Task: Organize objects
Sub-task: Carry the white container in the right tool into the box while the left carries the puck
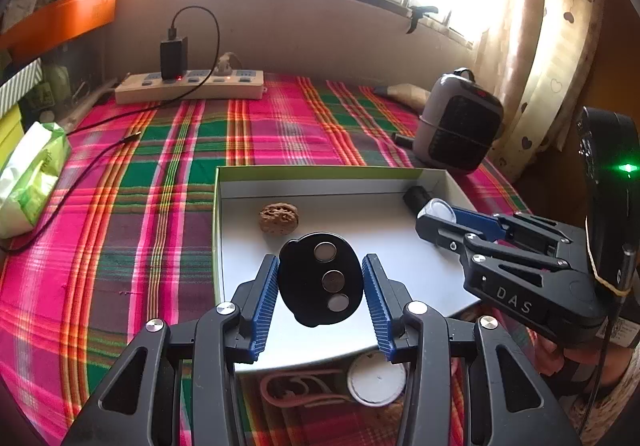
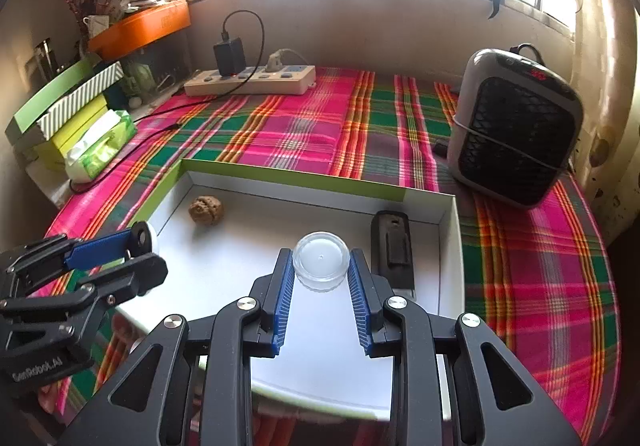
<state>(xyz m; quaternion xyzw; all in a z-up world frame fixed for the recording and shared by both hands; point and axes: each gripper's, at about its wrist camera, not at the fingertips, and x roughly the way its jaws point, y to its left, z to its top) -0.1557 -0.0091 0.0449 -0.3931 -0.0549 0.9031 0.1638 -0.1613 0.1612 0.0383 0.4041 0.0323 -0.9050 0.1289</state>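
**Both grippers loaded over the open box**

Left gripper [image 1: 320,282]: its blue pads are clamped on the sides of a black oval disc [image 1: 320,280], held upright between them. Three round metal inserts show on the disc's face. The disc hangs over the near left part of the box [image 1: 280,172], clear of the floor as far as the left wrist view shows.

Right gripper [image 2: 320,266]: its pads are closed on a clear round cap [image 2: 321,260], flat face toward the camera. The cap is over the middle of the box floor. In the left wrist view the same gripper [image 1: 434,212] enters from the right, with the cap [image 1: 440,210] at its tip, near the box's far right corner.

Box contents: a walnut [image 2: 206,210] lies loose near the far left corner, well apart from both grippers. A black clip-like case [image 2: 391,246] lies against the right wall, just beside the right gripper's fingers.

Surroundings: the box sits on a plaid cloth [image 2: 280,126]. A power strip [image 2: 250,82] with a black charger [image 2: 229,56] plugged in lies at the back by the wall. A small heater [image 2: 516,126] stands to the right. A tissue pack [image 2: 102,146] lies at the left edge. A white round lid [image 1: 376,382] lies on the cloth below the box's near edge, beneath the left gripper.
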